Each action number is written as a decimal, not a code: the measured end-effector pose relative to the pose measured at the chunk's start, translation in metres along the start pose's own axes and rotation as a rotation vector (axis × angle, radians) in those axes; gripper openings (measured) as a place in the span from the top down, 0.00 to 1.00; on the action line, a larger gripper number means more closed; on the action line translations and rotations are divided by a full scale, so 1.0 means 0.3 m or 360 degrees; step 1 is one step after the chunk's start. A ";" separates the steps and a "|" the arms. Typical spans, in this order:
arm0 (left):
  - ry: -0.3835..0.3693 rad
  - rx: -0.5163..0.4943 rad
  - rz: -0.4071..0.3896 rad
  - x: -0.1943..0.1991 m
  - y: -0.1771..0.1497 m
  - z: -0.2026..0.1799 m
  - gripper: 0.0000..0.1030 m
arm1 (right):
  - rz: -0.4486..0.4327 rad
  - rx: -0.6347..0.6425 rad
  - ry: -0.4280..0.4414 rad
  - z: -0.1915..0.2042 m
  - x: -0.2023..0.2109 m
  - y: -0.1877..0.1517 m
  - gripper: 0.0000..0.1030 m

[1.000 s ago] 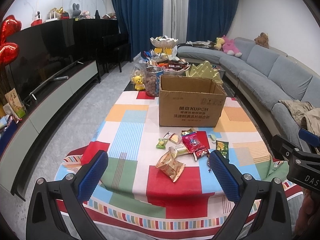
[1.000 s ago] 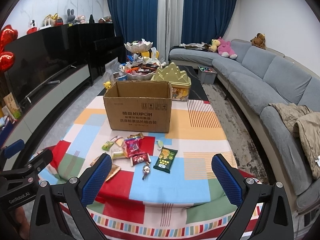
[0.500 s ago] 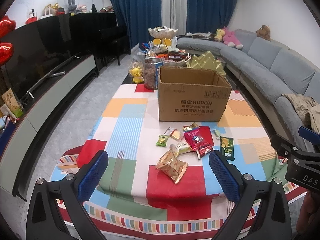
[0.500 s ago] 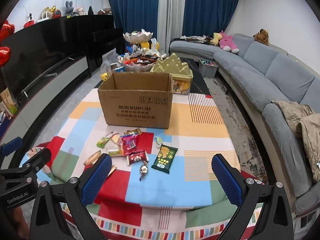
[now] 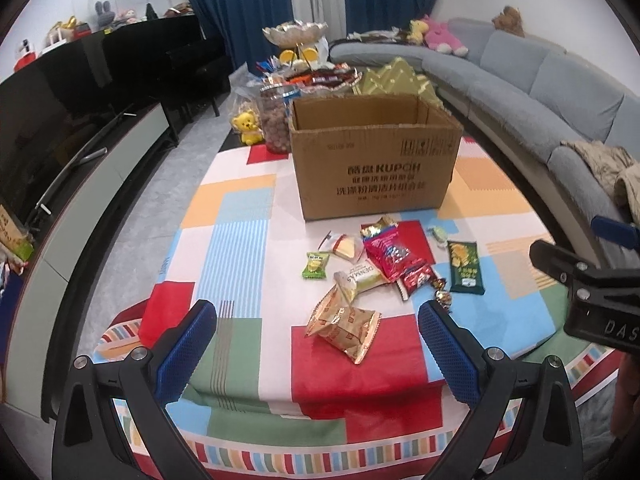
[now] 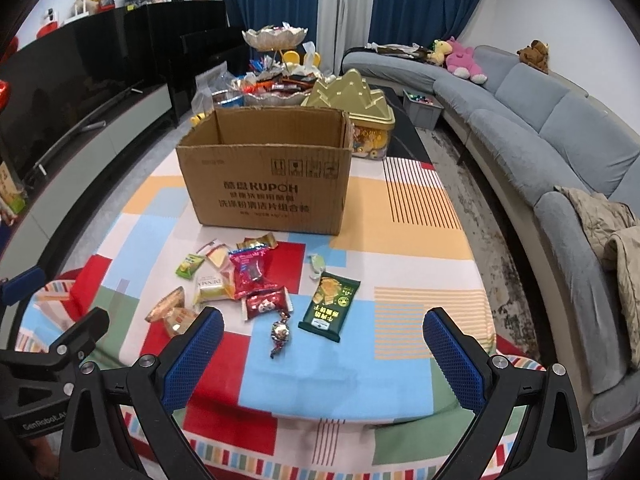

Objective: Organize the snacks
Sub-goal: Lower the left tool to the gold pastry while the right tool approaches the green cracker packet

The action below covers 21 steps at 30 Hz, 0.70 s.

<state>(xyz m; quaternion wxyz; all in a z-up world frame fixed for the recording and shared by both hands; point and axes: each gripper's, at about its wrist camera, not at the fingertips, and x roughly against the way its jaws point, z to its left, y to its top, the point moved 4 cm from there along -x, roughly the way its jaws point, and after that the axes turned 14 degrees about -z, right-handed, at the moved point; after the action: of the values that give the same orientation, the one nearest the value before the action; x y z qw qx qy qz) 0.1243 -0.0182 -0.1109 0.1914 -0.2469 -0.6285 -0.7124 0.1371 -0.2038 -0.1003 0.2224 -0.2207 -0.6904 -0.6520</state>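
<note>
Grey sofa (image 6: pixel 560 136), blue curtains (image 6: pixel 276 0), dark cabinet (image 6: pixel 120 40).

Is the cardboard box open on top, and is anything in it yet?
Open: the cardboard box stands upright, top uncovered, bare inner walls showing. Its floor is hidden, so contents cannot be told.

The left gripper (image 5: pixel 318 344) hangs wide apart and empty over the table's near edge, above a gold snack packet (image 5: pixel 343 326). More snacks lie between it and the open cardboard box (image 5: pixel 374 172) on the patchwork tablecloth (image 5: pixel 236 216).
</note>
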 end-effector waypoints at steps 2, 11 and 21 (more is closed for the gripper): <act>-0.0003 -0.0012 0.0028 -0.025 -0.011 -0.002 0.00 | 0.0017 0.0010 -0.0009 0.000 -0.023 -0.005 0.02; -0.0030 0.0037 0.0190 -0.160 -0.067 -0.006 0.00 | 0.0116 0.0014 -0.0065 -0.022 -0.143 -0.041 0.02; -0.0035 -0.0052 0.0347 -0.295 -0.129 -0.043 0.02 | 0.0246 0.0003 -0.0117 -0.053 -0.281 -0.091 0.02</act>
<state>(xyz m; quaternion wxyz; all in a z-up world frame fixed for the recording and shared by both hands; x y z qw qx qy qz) 0.1715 -0.0289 -0.1956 0.2567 -0.3247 -0.5883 -0.6947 0.1888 -0.2223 -0.1715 0.2468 -0.2969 -0.6797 -0.6236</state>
